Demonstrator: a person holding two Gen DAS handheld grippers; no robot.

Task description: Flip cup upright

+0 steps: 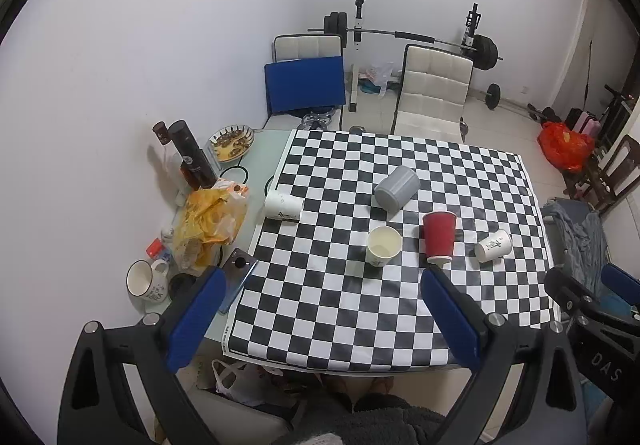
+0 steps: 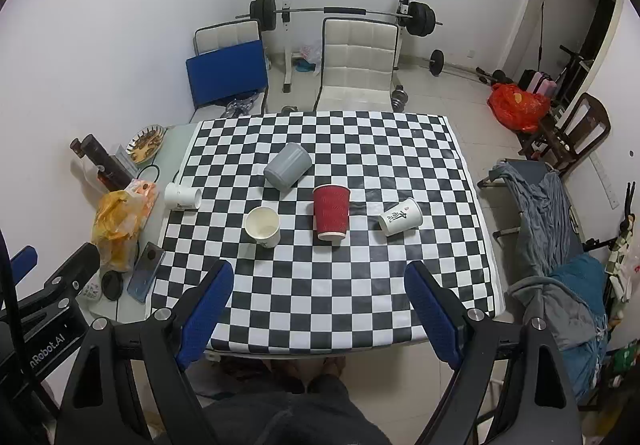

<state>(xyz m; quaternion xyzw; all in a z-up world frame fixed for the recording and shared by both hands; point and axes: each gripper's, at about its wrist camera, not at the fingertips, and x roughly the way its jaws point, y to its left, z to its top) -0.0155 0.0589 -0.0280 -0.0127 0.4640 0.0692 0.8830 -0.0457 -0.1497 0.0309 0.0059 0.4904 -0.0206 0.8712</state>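
The red cup (image 2: 331,216) stands mouth-down near the middle of the checked cloth (image 2: 320,305) on the worktop (image 1: 264,153), its wide rim on the cloth and its closed base up, so its long axis is vertical. That makes it a likely target for flipping, though 3 other cups lie on their sides: a grey cup (image 2: 288,166) just behind it toward the far edge, a white printed cup (image 2: 401,221) to its right, and a white cup (image 2: 183,196) at the cloth's left edge. A white paper cup (image 2: 262,226) to the left of the red one already stands upright.

The right gripper (image 2: 320,277) hovers over the near edge with its fingers (image 2: 430,309) spread wide and holding nothing; the red cup sits straight ahead of it, almost centred between them. The left gripper (image 1: 320,285) is also spread wide and empty, but from it the red cup lies ahead and to the right, close to the line of the right-hand finger. I judge the right hand better lined up: it can go straight forward and close across the cup's sides.

Clutter crowds the left edge of the worktop: a yellow bag (image 1: 210,225), a phone (image 1: 238,279), a mug (image 1: 146,281) and dark bottles (image 1: 192,157).
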